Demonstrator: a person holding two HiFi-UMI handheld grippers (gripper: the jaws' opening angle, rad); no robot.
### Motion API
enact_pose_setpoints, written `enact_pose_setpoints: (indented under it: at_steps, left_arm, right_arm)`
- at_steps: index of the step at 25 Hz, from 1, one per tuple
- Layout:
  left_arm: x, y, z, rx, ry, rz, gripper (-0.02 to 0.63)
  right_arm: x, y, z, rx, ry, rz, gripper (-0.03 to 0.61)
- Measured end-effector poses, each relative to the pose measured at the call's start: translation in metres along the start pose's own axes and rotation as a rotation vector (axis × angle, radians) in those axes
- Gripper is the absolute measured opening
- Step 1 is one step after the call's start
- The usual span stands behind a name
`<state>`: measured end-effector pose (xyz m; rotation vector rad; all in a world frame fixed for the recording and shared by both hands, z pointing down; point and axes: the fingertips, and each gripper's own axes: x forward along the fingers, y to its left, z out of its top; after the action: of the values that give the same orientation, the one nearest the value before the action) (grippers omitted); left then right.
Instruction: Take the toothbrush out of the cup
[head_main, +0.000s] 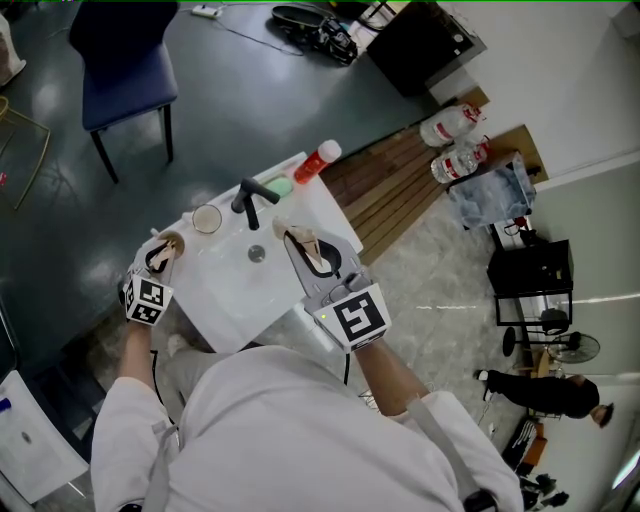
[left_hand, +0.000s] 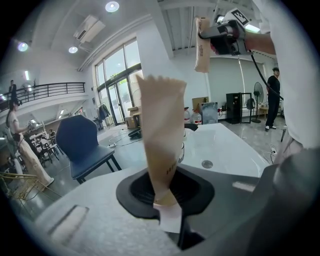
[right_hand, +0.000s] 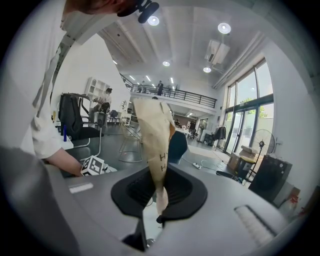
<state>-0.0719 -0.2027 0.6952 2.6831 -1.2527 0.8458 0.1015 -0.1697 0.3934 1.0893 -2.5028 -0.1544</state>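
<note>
A small round cup stands on the back left rim of the white sink. In the left gripper view its rim peeks out just behind the taped fingers. I cannot make out a toothbrush in any view. My left gripper hovers at the sink's left edge, a short way in front of the cup. Its tan pads lie together and I see nothing between them. My right gripper hangs over the right side of the basin, shut and empty.
A black faucet, a green soap and a red bottle line the sink's back rim. The drain sits mid-basin. A blue chair stands beyond, and wooden planks with water bottles lie to the right.
</note>
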Motion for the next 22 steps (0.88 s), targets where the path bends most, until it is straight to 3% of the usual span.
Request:
enact_pose_setpoints:
  at_steps: [13, 22]
  left_arm:
    - [-0.007, 0.003, 0.016, -0.012, 0.016, -0.004, 0.043]
    - [-0.024, 0.005, 0.047, 0.006, 0.018, -0.007, 0.041]
  right_arm:
    - [0.002, 0.000, -0.004, 0.007, -0.006, 0.016, 0.023]
    - [0.004, 0.003, -0.004, 0.006, -0.020, 0.045, 0.023]
